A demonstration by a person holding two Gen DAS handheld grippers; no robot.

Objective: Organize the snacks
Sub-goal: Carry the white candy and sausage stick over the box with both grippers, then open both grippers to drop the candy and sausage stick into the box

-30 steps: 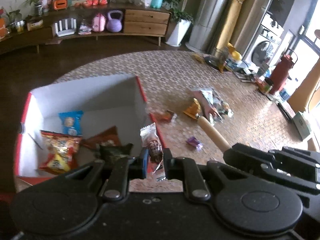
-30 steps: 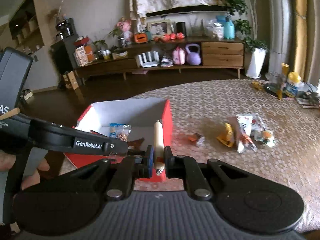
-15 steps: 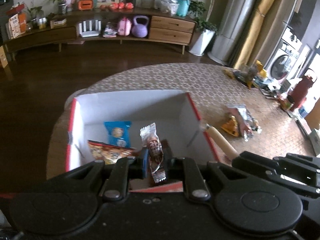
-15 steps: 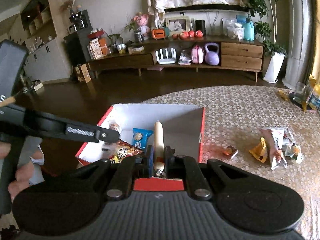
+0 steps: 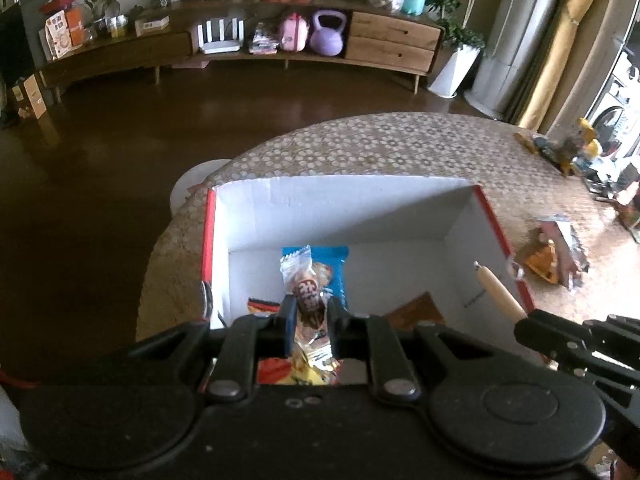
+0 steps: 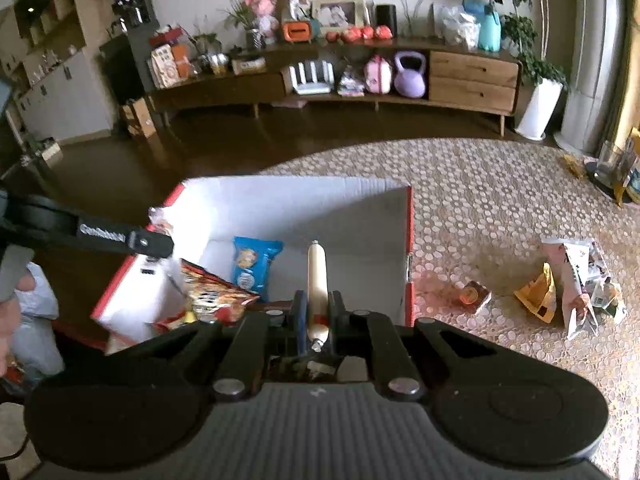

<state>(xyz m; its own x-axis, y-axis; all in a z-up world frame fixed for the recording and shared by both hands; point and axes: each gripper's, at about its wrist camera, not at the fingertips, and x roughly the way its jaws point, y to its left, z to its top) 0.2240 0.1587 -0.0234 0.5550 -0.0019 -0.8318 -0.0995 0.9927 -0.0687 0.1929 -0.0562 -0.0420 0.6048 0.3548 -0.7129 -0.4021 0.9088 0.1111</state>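
sausage stick [image 6: 318, 280] | long axis away from camera | over box [image 6: 409, 240]

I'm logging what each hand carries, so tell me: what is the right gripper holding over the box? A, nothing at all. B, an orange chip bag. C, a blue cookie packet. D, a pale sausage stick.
D: the right gripper is shut on the pale sausage stick, which points forward over the red and white box; the blue cookie packet lies inside the box.
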